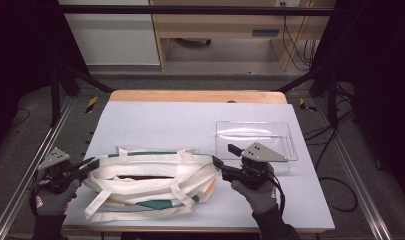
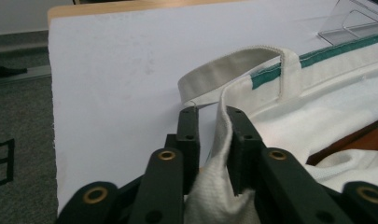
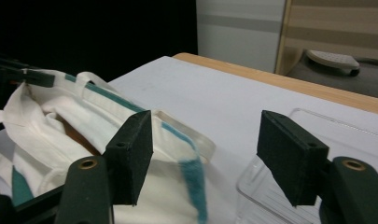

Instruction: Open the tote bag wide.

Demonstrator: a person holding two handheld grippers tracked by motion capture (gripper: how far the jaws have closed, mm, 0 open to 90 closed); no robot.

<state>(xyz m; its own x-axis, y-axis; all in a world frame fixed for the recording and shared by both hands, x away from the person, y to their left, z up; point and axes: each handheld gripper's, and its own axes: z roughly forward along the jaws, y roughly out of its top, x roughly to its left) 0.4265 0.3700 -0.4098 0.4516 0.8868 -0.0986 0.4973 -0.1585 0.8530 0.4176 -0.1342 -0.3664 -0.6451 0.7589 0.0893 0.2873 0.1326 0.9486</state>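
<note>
Tote bag [image 1: 150, 182], white w/ green trim, lies slumped at approx 7 o'clock on the worktop [image 1: 160, 120], mouth gaping. Left gripper [image 1: 92, 164] at the bag's 9 o'clock end, clenched on a fold of its cloth; a loop handle [image 2: 233, 70] curls just beyond the jaws. Right gripper [image 1: 223, 156] at the bag's 3 o'clock end, jaws apart, nothing between them. Clear plastic tray [image 1: 255, 137] sits at approx 4 o'clock, just beside the right gripper, crowding that side.

Your left gripper [image 2: 207, 116] hides part of the tote bag's [image 1: 150, 182] rim fabric between its jaws. A dark brown thing [image 2: 350, 140] inside the bag is mostly covered. The clear tray [image 3: 289, 186] runs off the frame's bottom edge.
</note>
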